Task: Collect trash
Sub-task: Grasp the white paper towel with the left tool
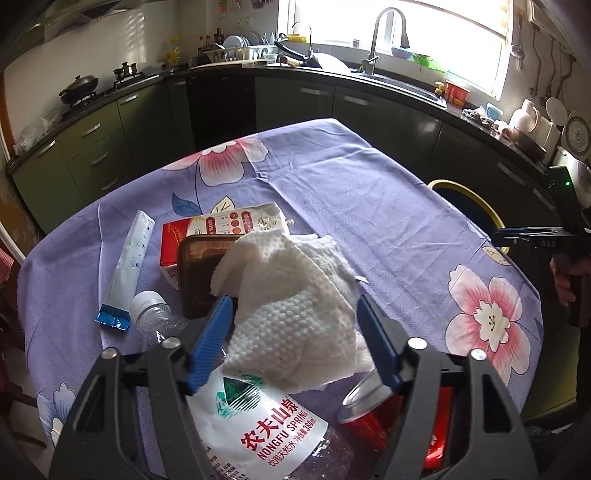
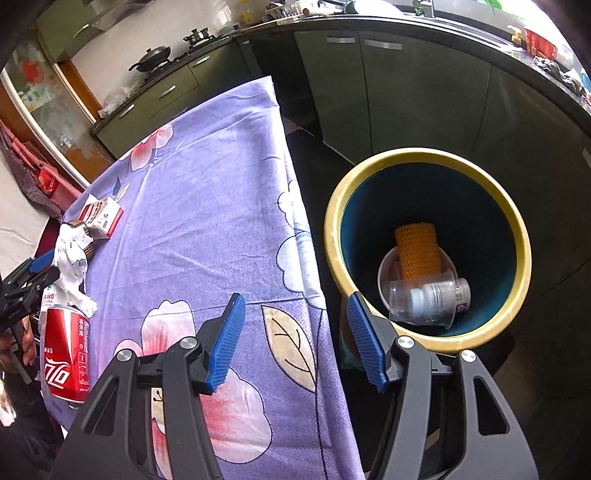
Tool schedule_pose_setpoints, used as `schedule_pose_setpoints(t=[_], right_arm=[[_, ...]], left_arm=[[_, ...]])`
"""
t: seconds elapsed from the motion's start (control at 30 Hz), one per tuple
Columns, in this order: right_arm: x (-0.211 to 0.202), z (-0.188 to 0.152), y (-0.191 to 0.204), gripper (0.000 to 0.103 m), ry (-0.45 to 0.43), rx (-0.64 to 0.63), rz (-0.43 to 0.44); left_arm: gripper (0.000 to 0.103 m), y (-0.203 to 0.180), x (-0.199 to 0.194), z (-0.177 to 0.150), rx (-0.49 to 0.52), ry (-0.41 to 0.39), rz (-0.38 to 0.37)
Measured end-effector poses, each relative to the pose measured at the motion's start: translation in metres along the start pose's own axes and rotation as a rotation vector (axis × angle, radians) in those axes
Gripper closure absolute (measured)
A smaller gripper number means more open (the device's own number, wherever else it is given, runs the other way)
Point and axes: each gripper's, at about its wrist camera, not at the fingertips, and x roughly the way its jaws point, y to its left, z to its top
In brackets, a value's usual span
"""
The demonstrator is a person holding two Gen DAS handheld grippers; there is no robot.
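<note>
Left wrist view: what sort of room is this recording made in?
A home kitchen, most likely: a sink faucet under the window, a wok on the gas stove, and a dish rack on the counter.

1. The desk [image 1: 332,192] wears a purple floral cloth.
2. On it lie a white tube [image 1: 127,264], red carton [image 1: 171,243], brown tray [image 1: 197,273], water bottle [image 1: 258,428] and red can [image 2: 66,354].
3. A crumpled paper towel [image 1: 295,314] rests over the tray and bottle.
</note>
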Motion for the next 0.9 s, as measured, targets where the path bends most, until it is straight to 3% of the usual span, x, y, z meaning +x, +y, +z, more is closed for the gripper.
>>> schedule_pose_setpoints(t=[0.07, 0.13, 0.4, 0.57, 0.9], right_arm=[[0.0, 0.0, 0.003, 0.045, 0.0, -0.003, 0.004], [-0.002, 0.0, 0.003, 0.045, -0.003, -0.004, 0.007], [-0.001, 0.002, 0.007, 0.045, -0.003, -0.013, 0.016], [-0.001, 0.001, 0.011, 0.045, 0.0, -0.022, 0.024], [-0.007, 0.001, 0.01, 0.045, -0.013, -0.029, 0.03]], left_arm=[[0.054, -0.001, 0.002, 0.0, 0.002, 0.014, -0.007], [0.06, -0.001, 0.004, -0.001, -0.002, 0.026, -0.013], [0.075, -0.002, -0.004, -0.003, -0.009, 0.023, -0.01], [0.091, -0.001, -0.008, -0.005, -0.023, 0.016, -0.015], [0.095, 0.001, -0.045, 0.004, -0.058, -0.064, -0.023]])
